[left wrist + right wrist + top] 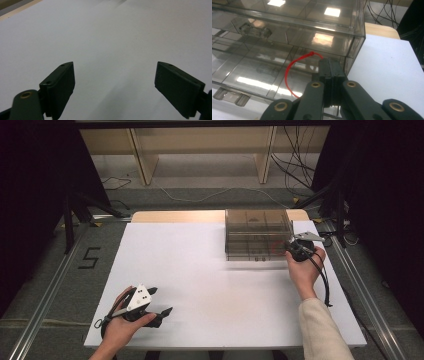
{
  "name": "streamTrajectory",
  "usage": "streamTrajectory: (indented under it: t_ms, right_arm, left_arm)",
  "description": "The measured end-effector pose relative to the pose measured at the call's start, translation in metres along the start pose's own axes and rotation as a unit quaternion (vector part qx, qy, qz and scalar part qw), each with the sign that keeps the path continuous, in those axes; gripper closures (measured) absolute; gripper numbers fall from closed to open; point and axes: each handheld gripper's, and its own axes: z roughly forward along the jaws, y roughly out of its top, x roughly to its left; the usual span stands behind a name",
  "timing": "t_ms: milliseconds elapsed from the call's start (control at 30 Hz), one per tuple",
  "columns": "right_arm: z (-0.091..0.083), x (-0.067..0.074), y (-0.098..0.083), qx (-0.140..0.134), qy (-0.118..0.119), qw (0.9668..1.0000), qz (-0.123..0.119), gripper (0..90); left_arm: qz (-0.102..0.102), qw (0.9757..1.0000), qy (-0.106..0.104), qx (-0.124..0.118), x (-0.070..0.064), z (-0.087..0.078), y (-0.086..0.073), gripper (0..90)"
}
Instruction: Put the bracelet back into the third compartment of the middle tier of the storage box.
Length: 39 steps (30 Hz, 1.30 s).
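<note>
From the high view, a smoky transparent drawer box [257, 234] is seen standing at the far right corner of the white desk [210, 280], with the right gripper [289, 247] held against its near right corner, just beside a red cord loop [276, 248]. The left gripper [161, 301] is held low near the desk's near left corner, well apart from the box. In the left gripper view, the left gripper [115, 82] is shown with its jaws spread wide, nothing between them, bare white desk [112, 37] beneath. In the right gripper view, the right gripper [331, 65] is seen with its jaws pressed flat together at the front of the drawer box [287, 32], close to its right edge; the red cord loop [288, 72] is seen curving up to the jaw tips, and whether it is pinched cannot be told.
</note>
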Motion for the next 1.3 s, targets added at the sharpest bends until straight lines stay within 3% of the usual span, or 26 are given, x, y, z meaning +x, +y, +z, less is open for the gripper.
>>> streamTrajectory:
  t_ms: [400,933,1300]
  right_arm:
    - [0.0066,0.0022,-0.0055,0.013,-0.002,0.9997,-0.019,90.0]
    - [0.0102,0.0014,-0.0082,0.034,0.006,0.9992,-0.023,90.0]
    - [0.0077,-0.0013,-0.0073,0.027,0.007,0.9995,-0.016,88.2]
  left_arm:
    - [0.0,1.0,-0.001,-0.001,-0.0001,0.0,0.0,16.5]
    - [-0.001,1.0,-0.003,-0.001,-0.0004,0.0001,0.0002,16.5]
    - [-0.001,1.0,-0.003,-0.002,-0.0005,0.0001,0.0003,16.5]
